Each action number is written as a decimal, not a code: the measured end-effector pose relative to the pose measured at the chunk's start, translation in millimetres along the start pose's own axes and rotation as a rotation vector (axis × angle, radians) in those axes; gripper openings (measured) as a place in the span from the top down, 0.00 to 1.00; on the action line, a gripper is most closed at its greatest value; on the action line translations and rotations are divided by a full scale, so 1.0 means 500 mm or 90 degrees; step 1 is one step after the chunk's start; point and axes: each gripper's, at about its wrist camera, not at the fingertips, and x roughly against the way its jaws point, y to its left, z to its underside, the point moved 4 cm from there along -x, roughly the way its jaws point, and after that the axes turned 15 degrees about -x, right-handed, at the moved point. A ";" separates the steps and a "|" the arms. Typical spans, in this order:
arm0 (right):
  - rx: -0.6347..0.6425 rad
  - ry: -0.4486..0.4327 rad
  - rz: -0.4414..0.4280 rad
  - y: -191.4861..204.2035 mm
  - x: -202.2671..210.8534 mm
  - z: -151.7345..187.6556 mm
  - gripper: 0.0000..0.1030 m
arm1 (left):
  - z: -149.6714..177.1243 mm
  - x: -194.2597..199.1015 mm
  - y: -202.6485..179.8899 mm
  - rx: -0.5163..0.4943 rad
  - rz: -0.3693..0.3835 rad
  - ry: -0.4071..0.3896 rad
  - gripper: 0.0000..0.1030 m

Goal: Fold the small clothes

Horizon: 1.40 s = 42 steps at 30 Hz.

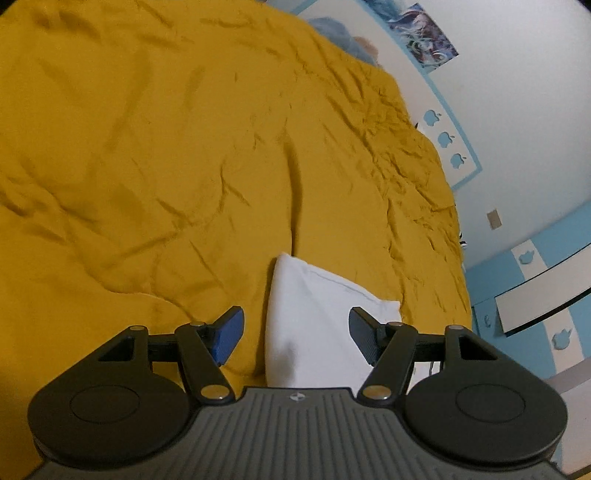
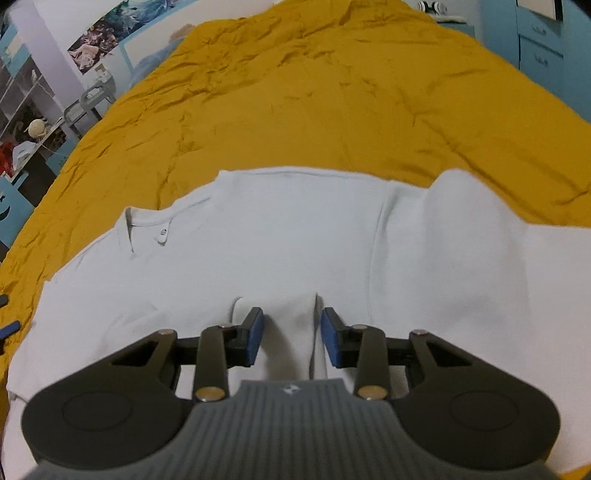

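Note:
A small white shirt (image 2: 280,236) with a snap at the collar lies spread on the yellow bedspread (image 2: 295,92). My right gripper (image 2: 292,334) is low over its near edge, jaws partly open around a raised pinch of white fabric without clamping it. In the left wrist view, my left gripper (image 1: 295,332) is wide open, straddling a folded end of the white shirt (image 1: 314,314) that lies on the bedspread (image 1: 147,166) between the blue pads (image 1: 229,338).
A white and blue wall with a poster (image 1: 424,33) runs along the bed's right side. Blue drawers (image 2: 543,48) stand at the far right. Shelves with clutter (image 2: 29,122) stand at the left. A blue pillow (image 1: 340,37) lies at the bed's head.

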 end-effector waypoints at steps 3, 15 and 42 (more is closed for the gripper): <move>0.012 -0.008 -0.005 0.008 -0.008 0.005 0.88 | 0.004 -0.031 0.011 -0.001 0.010 0.005 0.50; 0.035 -0.162 0.007 0.034 0.088 -0.019 1.00 | -0.035 0.045 -0.094 -0.233 -0.084 -0.110 0.97; -0.013 -0.069 0.023 -0.039 0.146 0.081 0.67 | 0.118 0.194 -0.123 -0.467 -0.058 0.066 0.41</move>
